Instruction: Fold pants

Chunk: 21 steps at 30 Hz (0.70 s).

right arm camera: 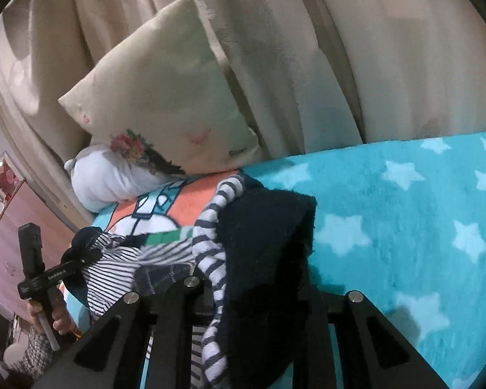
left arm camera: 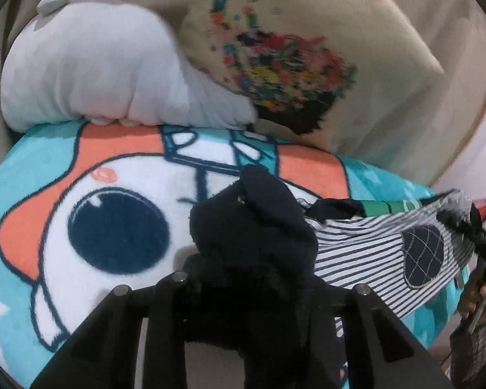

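We see both the left tongs (left arm camera: 252,278) and right tongs (right arm camera: 262,278) clamped on the navy-and-white striped cotton pants (left arm camera: 372,256), stretched above the turquoise cartoon fleece blanket (left arm camera: 29,191); beige printed pillow (left arm camera: 307,52) behind.

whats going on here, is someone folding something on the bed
A person with a handheld gripper in each hand is working on small striped pants with dark navy cuffs, over a teal cartoon blanket. The left gripper is shut on a bunched navy end, and the right gripper is shut on the other end. The pants hang stretched between them, still crumpled rather than folded. A beige printed pillow and a white plush sit behind.
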### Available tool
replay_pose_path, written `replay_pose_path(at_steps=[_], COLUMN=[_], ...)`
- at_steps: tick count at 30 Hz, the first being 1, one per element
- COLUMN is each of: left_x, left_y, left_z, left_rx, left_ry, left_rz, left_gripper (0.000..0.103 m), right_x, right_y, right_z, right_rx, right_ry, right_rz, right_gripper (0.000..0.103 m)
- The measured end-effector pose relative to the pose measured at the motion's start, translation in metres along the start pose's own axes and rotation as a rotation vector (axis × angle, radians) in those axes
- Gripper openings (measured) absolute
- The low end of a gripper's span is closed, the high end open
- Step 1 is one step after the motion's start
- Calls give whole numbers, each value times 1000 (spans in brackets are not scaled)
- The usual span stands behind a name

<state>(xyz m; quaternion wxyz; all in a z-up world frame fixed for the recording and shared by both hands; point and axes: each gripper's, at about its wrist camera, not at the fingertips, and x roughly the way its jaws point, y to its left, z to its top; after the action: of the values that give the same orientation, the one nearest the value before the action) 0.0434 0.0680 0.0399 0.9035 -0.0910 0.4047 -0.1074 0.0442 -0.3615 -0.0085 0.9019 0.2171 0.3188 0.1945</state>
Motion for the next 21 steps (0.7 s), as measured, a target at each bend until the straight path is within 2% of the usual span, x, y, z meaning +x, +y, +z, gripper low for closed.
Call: replay_pose_path(at_steps=[1, 2, 3, 4, 5, 6, 8, 11, 13, 15, 16, 19, 21], left_x=[8, 18, 27, 37, 31, 27, 16, -6, -21, -36, -41, -58, -63], left_y=[6, 13, 21, 30, 35, 37, 41, 47, 48, 47, 46, 44, 45], left_z=[0, -2, -5, -9, -11, -11, -12, -14, -18, -23, -25, -34, -38], left_rx=[-30, -66, -96, -135, -149, -153, -160, -151, -146, -139, -132, -112, -102], left_ry=[16, 43, 73, 113, 68, 73, 74, 31, 3, -35, -56, -113, -127], left_rz=[18, 45, 66, 72, 45, 47, 46, 47, 55, 92, 117, 195, 230], left_gripper=[34, 38, 42, 42, 47, 54, 57, 64, 65, 67, 68, 71, 71], right_x=[9, 21, 30, 36, 39, 37, 22, -3, -19, -25, -21, 15, 50], right_y=[-6, -13, -19, -24, -29, -32, -36, -23, -1, 30, 51, 117, 165], right_z=[-2, -5, -9, -13, -17, -19, -20, -14, -9, -5, -3, -8, -17], right_rx=[14, 24, 30, 36, 49, 65, 96, 71, 19, -36, -71, -180, -261], right_ry=[14, 29, 41, 53, 63, 60, 22, -68, -141, -172, -156, -28, 60], right_rz=[-26, -77, -142, -182, -192, -179, -172, -247, -304, -257, -193, 13, 98], right_gripper=[33, 44, 48, 52, 53, 53, 55, 57, 58, 58, 58, 57, 55])
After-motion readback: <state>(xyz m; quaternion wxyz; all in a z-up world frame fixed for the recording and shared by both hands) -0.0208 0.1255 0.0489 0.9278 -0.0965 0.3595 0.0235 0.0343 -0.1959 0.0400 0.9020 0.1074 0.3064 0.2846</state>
